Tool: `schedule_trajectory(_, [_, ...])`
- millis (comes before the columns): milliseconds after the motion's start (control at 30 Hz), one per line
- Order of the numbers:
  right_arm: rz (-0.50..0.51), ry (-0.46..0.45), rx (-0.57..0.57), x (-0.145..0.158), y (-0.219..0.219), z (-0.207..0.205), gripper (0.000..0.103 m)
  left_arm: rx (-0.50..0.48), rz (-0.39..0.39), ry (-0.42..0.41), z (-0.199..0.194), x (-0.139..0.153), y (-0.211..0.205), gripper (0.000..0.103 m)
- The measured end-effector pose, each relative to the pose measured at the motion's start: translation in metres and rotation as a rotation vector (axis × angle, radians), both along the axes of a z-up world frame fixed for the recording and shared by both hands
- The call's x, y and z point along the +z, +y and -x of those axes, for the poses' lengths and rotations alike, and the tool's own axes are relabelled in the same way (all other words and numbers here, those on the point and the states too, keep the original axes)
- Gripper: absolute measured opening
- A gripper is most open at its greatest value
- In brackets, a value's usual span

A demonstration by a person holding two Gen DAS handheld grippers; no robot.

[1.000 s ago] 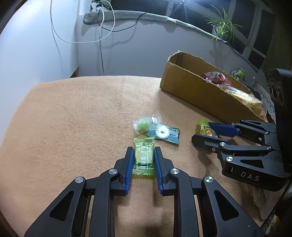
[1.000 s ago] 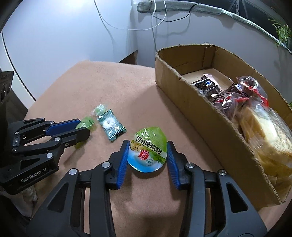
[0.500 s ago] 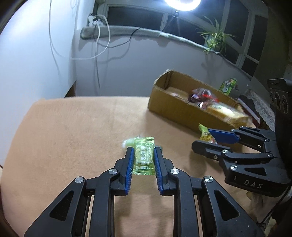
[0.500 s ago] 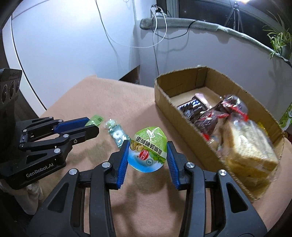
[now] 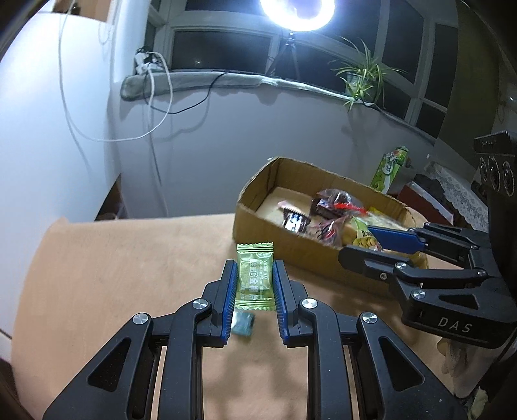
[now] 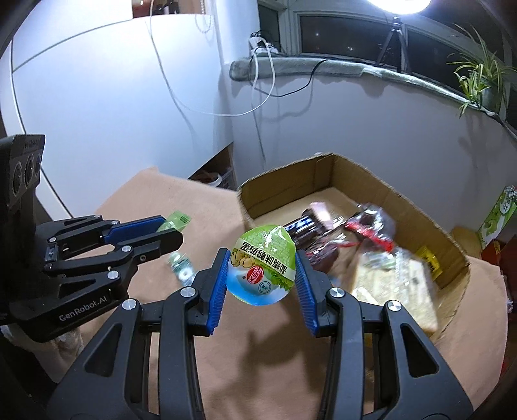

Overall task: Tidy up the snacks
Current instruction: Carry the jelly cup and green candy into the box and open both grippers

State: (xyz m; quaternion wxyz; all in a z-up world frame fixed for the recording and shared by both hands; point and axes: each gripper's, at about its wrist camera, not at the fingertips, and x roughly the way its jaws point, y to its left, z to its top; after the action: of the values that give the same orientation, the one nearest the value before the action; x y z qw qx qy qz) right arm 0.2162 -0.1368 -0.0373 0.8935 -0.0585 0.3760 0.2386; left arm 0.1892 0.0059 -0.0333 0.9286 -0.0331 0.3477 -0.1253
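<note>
My left gripper [image 5: 254, 287] is shut on a green candy sachet [image 5: 254, 278] and holds it in the air above the tan table, short of the cardboard box [image 5: 290, 248]. My right gripper [image 6: 262, 278] is shut on a round green-lidded snack cup [image 6: 261, 263], raised near the box's front wall [image 6: 248, 213]. The box holds several wrapped snacks [image 6: 365, 232] and bread [image 6: 397, 290]. A teal wrapped sweet [image 5: 242, 323] lies on the table below my left gripper; it also shows in the right wrist view [image 6: 181, 269]. The right gripper shows in the left wrist view [image 5: 381, 248], the left gripper in the right wrist view [image 6: 161, 231].
The table is covered by a tan cloth [image 5: 113, 274]. A white wall [image 5: 48, 145] stands on the left, with cables [image 5: 155, 97] hanging from a sill. A green carton [image 5: 387, 168] stands beyond the box. A ring light [image 5: 295, 13] glares above.
Both grippers have risen off the table with their snacks and moved toward the box. The teal sweet and a clear green one stayed on the table.
</note>
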Motion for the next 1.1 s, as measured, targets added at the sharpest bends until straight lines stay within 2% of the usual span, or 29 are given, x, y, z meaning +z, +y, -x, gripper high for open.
schedule_trajectory(267, [-0.014,-0.021,-0.043,0.011,-0.024,-0.016,0.042,-0.022,-0.020,-0.019,-0.021,0.009,-0.015,0.020])
schedule_trajectory(567, [-0.009,-0.011,-0.092,0.011,-0.053,-0.043,0.042,-0.067,-0.016,-0.040,-0.047,0.019,-0.045,0.020])
schedule_trajectory(1100, [-0.025,0.024,-0.141,-0.004,-0.087,-0.072,0.042,-0.100,-0.029,-0.001,-0.079,0.004,-0.080,0.020])
